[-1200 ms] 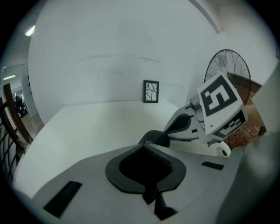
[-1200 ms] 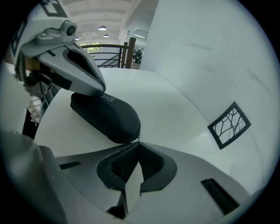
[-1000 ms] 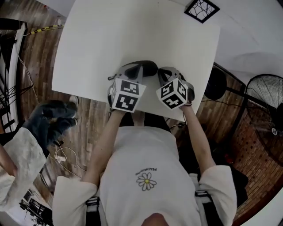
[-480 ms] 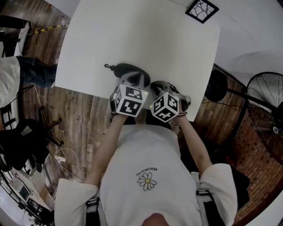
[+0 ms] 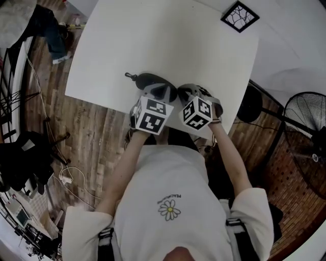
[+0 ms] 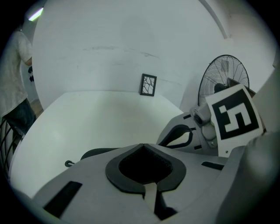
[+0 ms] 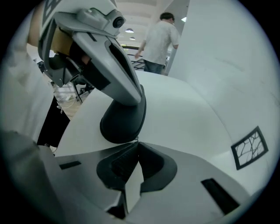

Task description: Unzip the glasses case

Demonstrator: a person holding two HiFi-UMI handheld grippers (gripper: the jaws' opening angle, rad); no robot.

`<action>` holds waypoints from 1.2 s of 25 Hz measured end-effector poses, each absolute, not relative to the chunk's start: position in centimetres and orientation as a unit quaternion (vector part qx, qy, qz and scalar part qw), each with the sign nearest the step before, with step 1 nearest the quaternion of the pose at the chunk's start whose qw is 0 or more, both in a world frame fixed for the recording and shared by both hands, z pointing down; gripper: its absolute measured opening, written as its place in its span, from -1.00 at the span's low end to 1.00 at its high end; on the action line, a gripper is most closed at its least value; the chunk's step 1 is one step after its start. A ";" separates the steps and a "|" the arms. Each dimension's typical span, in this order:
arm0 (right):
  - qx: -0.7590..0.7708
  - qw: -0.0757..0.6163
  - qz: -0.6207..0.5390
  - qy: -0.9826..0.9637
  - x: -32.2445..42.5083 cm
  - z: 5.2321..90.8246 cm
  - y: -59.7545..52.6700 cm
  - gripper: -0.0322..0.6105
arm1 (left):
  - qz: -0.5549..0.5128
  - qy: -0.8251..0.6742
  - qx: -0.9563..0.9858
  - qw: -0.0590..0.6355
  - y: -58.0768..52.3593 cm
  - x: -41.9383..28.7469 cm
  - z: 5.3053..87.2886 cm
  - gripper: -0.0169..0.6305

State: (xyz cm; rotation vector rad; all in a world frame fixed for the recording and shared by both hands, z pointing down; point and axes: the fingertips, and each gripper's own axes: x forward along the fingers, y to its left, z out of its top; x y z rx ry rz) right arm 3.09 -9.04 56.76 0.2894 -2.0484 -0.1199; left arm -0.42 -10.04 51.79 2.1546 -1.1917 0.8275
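The dark glasses case [image 5: 147,80] lies near the table's front edge, its little strap loop [image 5: 130,76] pointing left. My left gripper [image 5: 164,92] is shut, and its tips [image 6: 142,145] rest on top of the case's right end [image 6: 94,153]. In the right gripper view the left gripper's finger [image 7: 127,83] bears down on the case [image 7: 120,124]. My right gripper [image 5: 184,93] is shut too. Its tips [image 7: 137,141] meet at the case's near rim, where a small metal zipper pull shows between them.
The white table [image 5: 153,41] runs far back and to the left. A small framed picture [image 5: 239,12] stands at its far right corner. A fan [image 5: 305,132] is on the floor at the right. A person [image 7: 159,41] stands beyond the table.
The case now shows further to the left of the grippers, with its strap loop in sight. The right gripper has rolled and shifted a little along the case's rim.
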 end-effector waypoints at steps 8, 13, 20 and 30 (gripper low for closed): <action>-0.058 0.494 -0.165 -0.852 -0.6 56.6 -11.6 -0.88 | 0.283 -0.457 0.791 0.291 -9.9 -0.4 51.7 -0.91; -0.093 0.488 -0.194 -0.846 -3.2 56.2 -12.6 -0.88 | 0.270 -0.462 0.791 0.298 -9.9 -0.3 51.4 -0.91; -0.122 0.478 -0.225 -0.840 -6.6 56.2 -13.1 -0.88 | 0.260 -0.468 0.788 0.305 -9.6 -0.5 51.5 -0.91; 0.190 0.461 -0.070 -0.864 -0.2 53.5 -18.9 -0.88 | 0.244 -0.476 0.789 0.304 -12.8 -3.2 50.1 -0.91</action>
